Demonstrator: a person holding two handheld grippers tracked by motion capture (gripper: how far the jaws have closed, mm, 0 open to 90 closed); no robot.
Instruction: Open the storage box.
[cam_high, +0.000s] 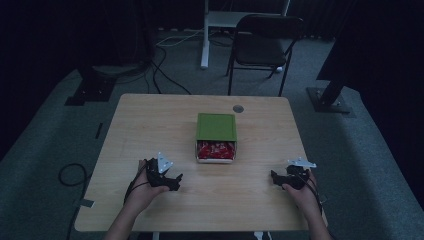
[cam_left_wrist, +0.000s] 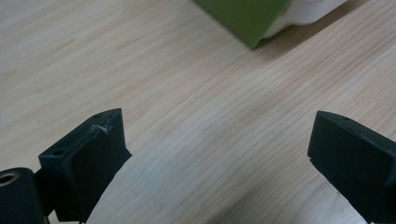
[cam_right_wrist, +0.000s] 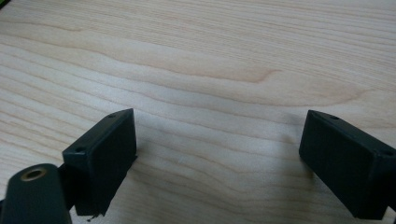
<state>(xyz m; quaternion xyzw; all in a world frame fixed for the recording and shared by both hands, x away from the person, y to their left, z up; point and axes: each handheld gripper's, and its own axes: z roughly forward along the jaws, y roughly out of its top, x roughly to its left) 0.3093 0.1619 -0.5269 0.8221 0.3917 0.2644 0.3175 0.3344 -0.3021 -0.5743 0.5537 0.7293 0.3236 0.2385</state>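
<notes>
A white box (cam_high: 216, 151) with red packets inside sits mid-table, and its green lid (cam_high: 216, 126) is slid back so the near part lies uncovered. My left gripper (cam_high: 176, 182) hovers low at the front left, short of the box, open with bare wood between its jaws. In the left gripper view a corner of the green lid (cam_left_wrist: 247, 18) and the white box (cam_left_wrist: 310, 11) shows at the top, beyond my left gripper (cam_left_wrist: 217, 140). My right gripper (cam_high: 274, 176) rests at the front right, open and empty, with wood grain between its jaws in the right gripper view (cam_right_wrist: 217, 144).
The wooden table (cam_high: 150, 130) has a round grey cable port (cam_high: 238, 108) behind the box. Past the table stand a black chair (cam_high: 265, 45) and a white desk leg (cam_high: 204, 35). Cables lie on the grey floor at the left (cam_high: 70, 175).
</notes>
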